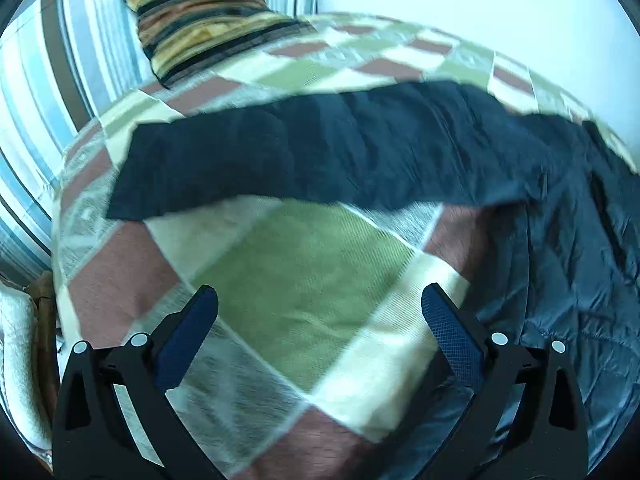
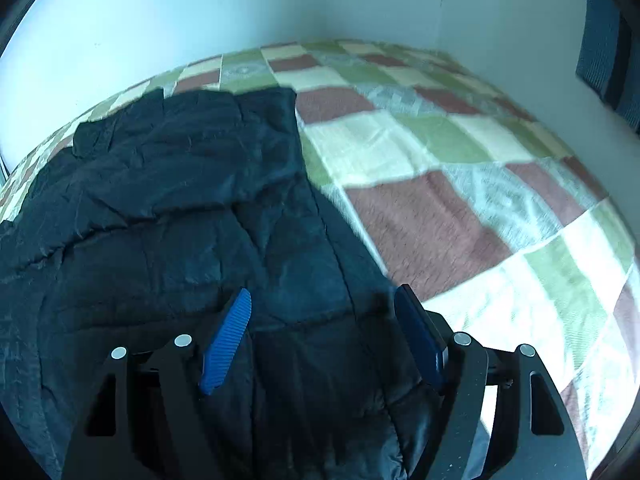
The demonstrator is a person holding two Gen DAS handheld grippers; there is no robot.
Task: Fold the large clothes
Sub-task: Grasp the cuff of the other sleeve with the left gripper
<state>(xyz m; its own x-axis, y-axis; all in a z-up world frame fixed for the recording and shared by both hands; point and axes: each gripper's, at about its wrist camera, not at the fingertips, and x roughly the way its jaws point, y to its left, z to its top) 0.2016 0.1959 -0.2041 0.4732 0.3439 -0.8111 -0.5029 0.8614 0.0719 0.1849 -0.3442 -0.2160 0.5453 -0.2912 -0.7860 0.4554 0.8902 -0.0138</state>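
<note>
A large dark navy quilted jacket lies spread on a checked bedspread. In the left wrist view one long sleeve stretches leftward across the bed, and the body runs down the right side. My left gripper hangs open above bare bedspread, short of the sleeve, nothing between its blue pads. In the right wrist view the jacket fills the left half. My right gripper stands open over the jacket's body near its right edge, the fabric below it and not pinched by the pads.
A striped cushion leans at the bed's far left corner against striped curtains. A pale wall borders the far side of the bed. Bare checked bedspread extends to the right of the jacket.
</note>
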